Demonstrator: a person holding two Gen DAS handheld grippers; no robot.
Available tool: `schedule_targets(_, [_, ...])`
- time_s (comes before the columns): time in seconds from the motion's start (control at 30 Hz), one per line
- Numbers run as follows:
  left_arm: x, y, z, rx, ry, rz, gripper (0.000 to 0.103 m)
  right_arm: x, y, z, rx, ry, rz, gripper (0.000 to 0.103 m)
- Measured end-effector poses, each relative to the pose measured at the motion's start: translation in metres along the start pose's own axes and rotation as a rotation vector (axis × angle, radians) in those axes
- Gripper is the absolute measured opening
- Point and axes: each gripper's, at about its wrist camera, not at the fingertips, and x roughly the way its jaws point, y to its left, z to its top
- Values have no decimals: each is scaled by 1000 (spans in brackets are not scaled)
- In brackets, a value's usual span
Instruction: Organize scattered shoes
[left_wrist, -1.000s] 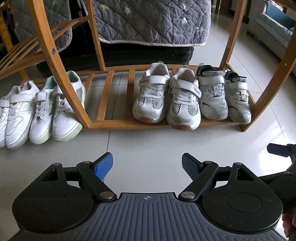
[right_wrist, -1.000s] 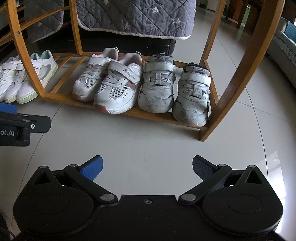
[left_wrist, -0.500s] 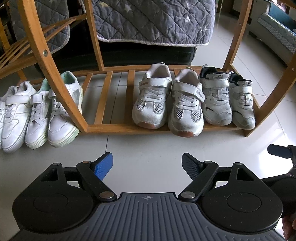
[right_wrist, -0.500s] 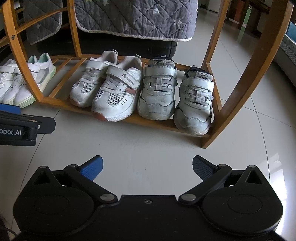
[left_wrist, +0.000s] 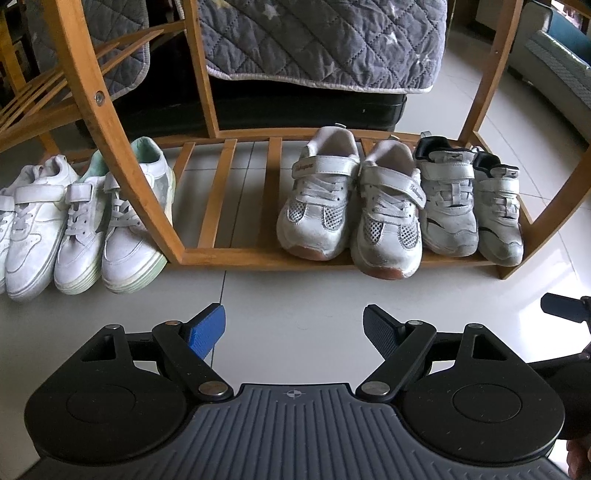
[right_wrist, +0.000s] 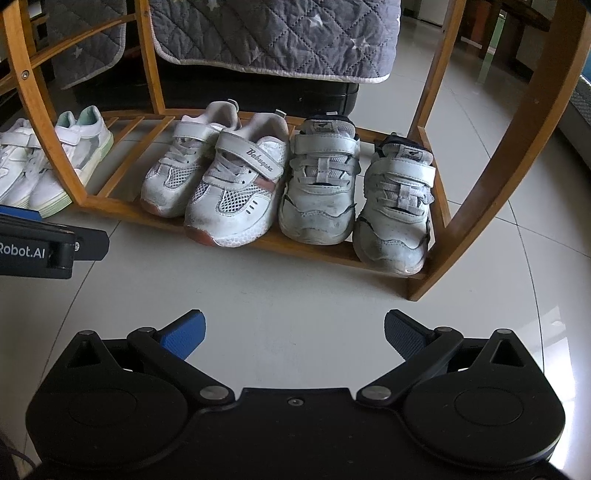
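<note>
Glossy pale tile floor (left_wrist: 295, 295) — both grippers (left_wrist: 294, 325) (right_wrist: 294, 332) wide apart, empty.

A glossy pale tiled floor (left_wrist: 295, 295) is seen ahead of the tongs, with daylight reflected on it to the right. Beyond it, a curved bamboo rack frame (right_wrist: 517, 147) is set on the tiles. A grey quilted cover with white stars (left_wrist: 325, 40) is draped over dark furniture behind. At the far right, a sofa edge (left_wrist: 554, 66) is glimpsed.
</note>
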Motion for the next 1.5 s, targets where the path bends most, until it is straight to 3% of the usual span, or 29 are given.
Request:
schedule_targets(0.33, [2, 3, -6, 20, 23, -11, 83, 2, 4, -4, -13, 18, 11, 103])
schedule_targets(0.8, [-10, 8, -15, 44, -24, -52, 83, -4, 8, -9, -13, 13, 7, 103])
schedule_targets(1.5, [-34, 13, -31, 68, -55, -41, 83, -17, 17, -23, -18, 14, 0, 103])
